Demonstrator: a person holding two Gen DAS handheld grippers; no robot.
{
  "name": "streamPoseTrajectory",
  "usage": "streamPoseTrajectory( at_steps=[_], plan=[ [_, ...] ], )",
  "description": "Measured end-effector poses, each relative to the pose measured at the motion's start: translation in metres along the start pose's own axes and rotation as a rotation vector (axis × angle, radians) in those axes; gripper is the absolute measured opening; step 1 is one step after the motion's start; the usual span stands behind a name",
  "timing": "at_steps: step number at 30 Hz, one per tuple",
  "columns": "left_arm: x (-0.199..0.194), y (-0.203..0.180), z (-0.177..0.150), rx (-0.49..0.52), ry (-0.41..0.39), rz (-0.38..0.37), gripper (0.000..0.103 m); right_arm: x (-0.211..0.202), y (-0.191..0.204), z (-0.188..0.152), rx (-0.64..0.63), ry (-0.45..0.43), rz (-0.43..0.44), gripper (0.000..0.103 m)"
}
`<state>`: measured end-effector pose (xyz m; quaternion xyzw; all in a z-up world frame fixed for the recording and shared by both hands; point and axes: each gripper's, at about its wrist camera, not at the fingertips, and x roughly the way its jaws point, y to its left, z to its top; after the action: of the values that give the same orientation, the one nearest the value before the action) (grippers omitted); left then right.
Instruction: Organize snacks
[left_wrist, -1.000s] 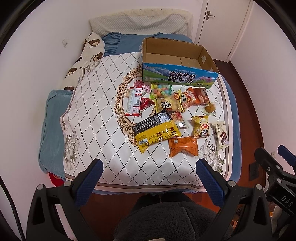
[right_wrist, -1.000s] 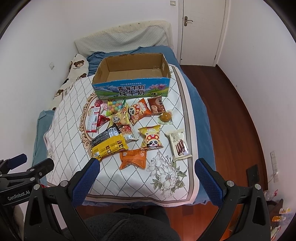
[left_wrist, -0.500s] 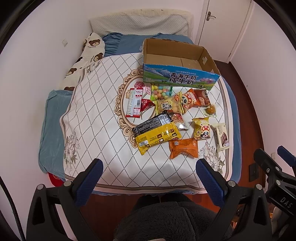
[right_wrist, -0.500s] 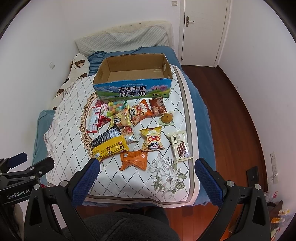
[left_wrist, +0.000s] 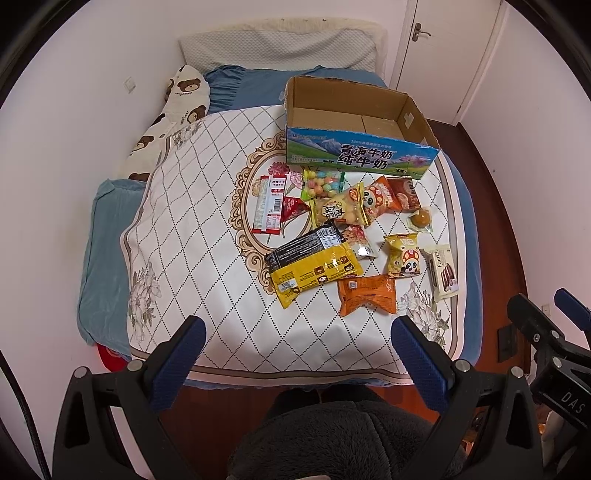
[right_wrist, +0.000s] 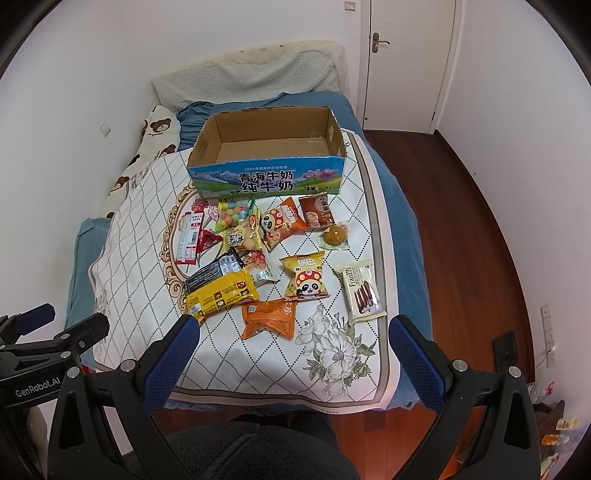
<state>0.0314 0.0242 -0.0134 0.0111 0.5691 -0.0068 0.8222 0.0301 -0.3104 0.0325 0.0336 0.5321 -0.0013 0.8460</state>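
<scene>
An empty cardboard box with a blue printed front stands open on the bed. In front of it lie several snack packets. Among them are a yellow packet, an orange packet, a panda packet and a white Franzzi packet. My left gripper hangs open over the bed's near edge, short of the snacks. My right gripper is also open and holds nothing.
The snacks rest on a white diamond-pattern quilt over a blue bed. A bear-print pillow lies at the far left. A wooden floor and a closed door are to the right. A person's dark fleece fills the bottom.
Both views have drifted very slightly. The snacks and box have not moved, and both grippers stay open.
</scene>
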Motion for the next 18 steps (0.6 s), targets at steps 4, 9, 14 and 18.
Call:
streamPoseTrajectory(
  at_steps=[4, 9, 14, 18],
  plan=[
    [0.0000, 0.0007, 0.0007, 0.000, -0.001, 0.001, 0.103, -0.0015, 0.0022, -0.0011, -0.003, -0.006, 0.000, 0.103],
    [0.0000, 0.0003, 0.0007, -0.001, 0.000, 0.001, 0.103, -0.0030, 0.0023, -0.0007, -0.004, -0.007, 0.000, 0.103],
    [0.0001, 0.0018, 0.0023, 0.000, -0.001, 0.003, 0.103, -0.0048, 0.0032, 0.0000, -0.005, -0.009, 0.002, 0.103],
    [-0.0002, 0.0035, 0.0034, -0.001, 0.001, 0.003, 0.103, -0.0061, 0.0031, 0.0016, -0.004, -0.008, 0.005, 0.103]
  ],
)
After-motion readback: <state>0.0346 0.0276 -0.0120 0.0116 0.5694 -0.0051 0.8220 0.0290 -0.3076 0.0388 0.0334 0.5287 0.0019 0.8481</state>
